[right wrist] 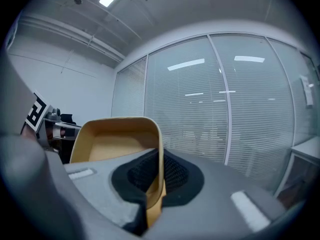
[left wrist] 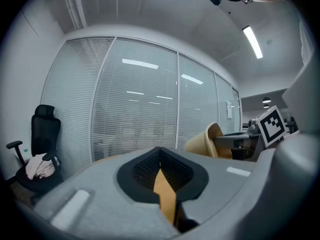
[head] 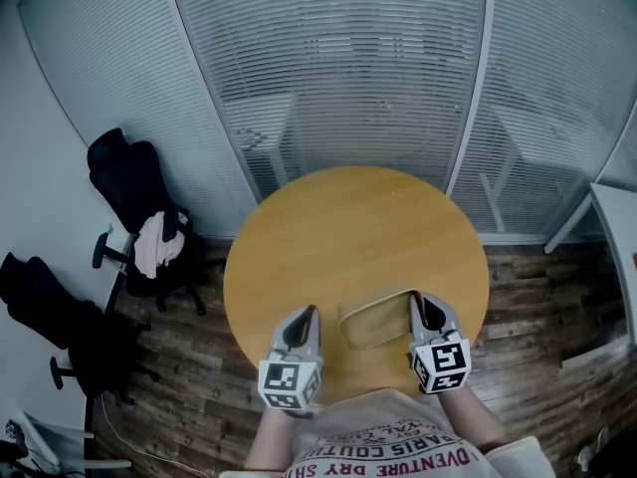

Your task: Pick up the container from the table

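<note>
A tan, shallow rectangular container (head: 376,322) is at the near edge of the round wooden table (head: 348,227). My right gripper (head: 426,307) is shut on its right wall. In the right gripper view the thin rim (right wrist: 159,149) runs between the black pads, and the container's inside (right wrist: 115,139) opens to the left. The container looks tilted, right side higher. My left gripper (head: 307,317) hangs over the table just left of the container, apart from it. Its jaws are together (left wrist: 162,176) and hold nothing. From there the container (left wrist: 207,139) shows at the right.
Two black office chairs (head: 134,207) (head: 60,317) stand on the wood floor (head: 537,297) left of the table, one with a pale cloth (head: 159,242) on it. Glass walls with blinds (head: 348,68) close off the far side. A white desk edge (head: 617,227) is at the right.
</note>
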`<action>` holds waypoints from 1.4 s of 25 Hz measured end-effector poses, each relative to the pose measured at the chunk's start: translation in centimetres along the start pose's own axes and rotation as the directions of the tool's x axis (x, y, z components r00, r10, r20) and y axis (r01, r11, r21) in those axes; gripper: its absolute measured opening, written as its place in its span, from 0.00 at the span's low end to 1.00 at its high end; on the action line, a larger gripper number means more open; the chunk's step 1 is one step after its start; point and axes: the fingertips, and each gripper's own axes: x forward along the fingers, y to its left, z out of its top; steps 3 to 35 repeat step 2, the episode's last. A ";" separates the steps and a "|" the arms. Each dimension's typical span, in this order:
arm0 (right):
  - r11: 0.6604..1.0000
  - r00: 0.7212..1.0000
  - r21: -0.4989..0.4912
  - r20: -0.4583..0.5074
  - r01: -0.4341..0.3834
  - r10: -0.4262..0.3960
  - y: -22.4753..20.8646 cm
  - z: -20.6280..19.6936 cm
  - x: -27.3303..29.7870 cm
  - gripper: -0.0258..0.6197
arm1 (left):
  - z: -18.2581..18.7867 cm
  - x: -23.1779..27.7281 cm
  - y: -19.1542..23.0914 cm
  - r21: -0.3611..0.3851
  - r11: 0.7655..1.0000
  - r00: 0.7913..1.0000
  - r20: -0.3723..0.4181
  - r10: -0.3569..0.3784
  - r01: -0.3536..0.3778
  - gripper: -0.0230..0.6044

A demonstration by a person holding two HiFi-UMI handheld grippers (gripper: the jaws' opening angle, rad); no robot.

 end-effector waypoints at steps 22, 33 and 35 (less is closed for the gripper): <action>1.000 1.000 0.005 -0.012 0.004 -0.004 0.0 -0.2 0.0 0.05 | 0.0 -0.1 0.0 0.001 1.000 1.000 -0.002 -0.002 0.002 0.05; 1.000 1.000 0.005 -0.012 0.004 -0.004 0.0 -0.2 0.0 0.05 | 0.0 -0.1 0.0 0.001 1.000 1.000 -0.002 -0.002 0.002 0.05; 1.000 1.000 0.005 -0.012 0.004 -0.004 0.0 -0.2 0.0 0.05 | 0.0 -0.1 0.0 0.001 1.000 1.000 -0.002 -0.002 0.002 0.05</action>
